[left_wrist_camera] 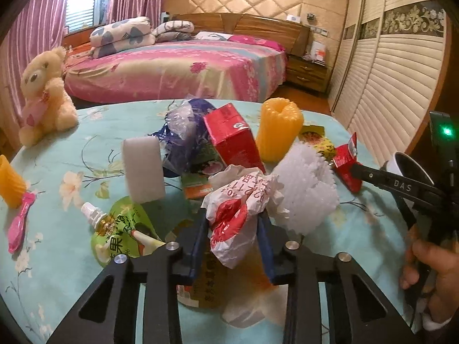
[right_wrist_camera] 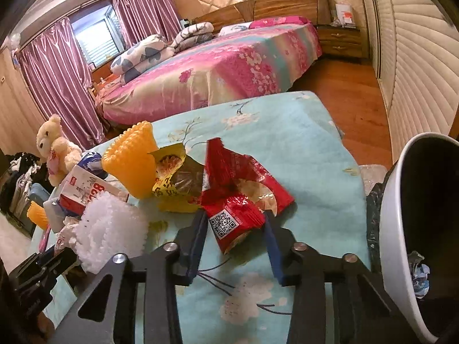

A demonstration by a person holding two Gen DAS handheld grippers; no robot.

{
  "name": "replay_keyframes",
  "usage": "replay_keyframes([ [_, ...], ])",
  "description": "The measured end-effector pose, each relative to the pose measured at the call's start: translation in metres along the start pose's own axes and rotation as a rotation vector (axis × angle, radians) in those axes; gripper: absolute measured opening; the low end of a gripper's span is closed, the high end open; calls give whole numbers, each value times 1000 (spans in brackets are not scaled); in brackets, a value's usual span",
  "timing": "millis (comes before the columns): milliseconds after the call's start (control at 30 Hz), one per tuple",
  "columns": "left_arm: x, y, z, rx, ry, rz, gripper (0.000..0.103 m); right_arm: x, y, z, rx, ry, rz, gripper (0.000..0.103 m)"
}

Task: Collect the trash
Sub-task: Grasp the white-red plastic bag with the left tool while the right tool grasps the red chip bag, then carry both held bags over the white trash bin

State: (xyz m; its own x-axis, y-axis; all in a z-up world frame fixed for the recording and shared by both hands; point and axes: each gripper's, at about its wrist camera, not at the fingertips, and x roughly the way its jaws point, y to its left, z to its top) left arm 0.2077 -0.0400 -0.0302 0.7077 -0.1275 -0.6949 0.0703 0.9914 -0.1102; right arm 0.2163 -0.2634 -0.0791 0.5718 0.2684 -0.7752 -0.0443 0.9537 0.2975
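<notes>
Gripping a crumpled white wrapper (left_wrist_camera: 235, 215), the left gripper (left_wrist_camera: 233, 229) works mid-table; the right gripper (right_wrist_camera: 236, 223) pinches a red snack packet (right_wrist_camera: 238, 197) (bin (right_wrist_camera: 393, 229) at the table's (right_wrist_camera: 301, 132) right edge).

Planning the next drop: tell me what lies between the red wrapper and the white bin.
Only bare floral cloth separates red wrapper and white bin, per right wrist view.

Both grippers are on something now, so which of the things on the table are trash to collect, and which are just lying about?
Trash job:
crumpled wrapper in left gripper
red packet in right gripper
yellow packet
green pouch
bin

Lying about, probably:
teddy bear
pink brush
orange cup
</notes>
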Motion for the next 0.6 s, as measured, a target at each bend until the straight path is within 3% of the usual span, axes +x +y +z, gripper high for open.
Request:
replay_keyframes([
  [167,-13,-4,-5,0,-17,-46,28,-16,-3,-5,13,-27,9,25],
  [600,-31,-26,-16,32,-14,-153,27,-71,-12,-24,53,-71,47,25],
])
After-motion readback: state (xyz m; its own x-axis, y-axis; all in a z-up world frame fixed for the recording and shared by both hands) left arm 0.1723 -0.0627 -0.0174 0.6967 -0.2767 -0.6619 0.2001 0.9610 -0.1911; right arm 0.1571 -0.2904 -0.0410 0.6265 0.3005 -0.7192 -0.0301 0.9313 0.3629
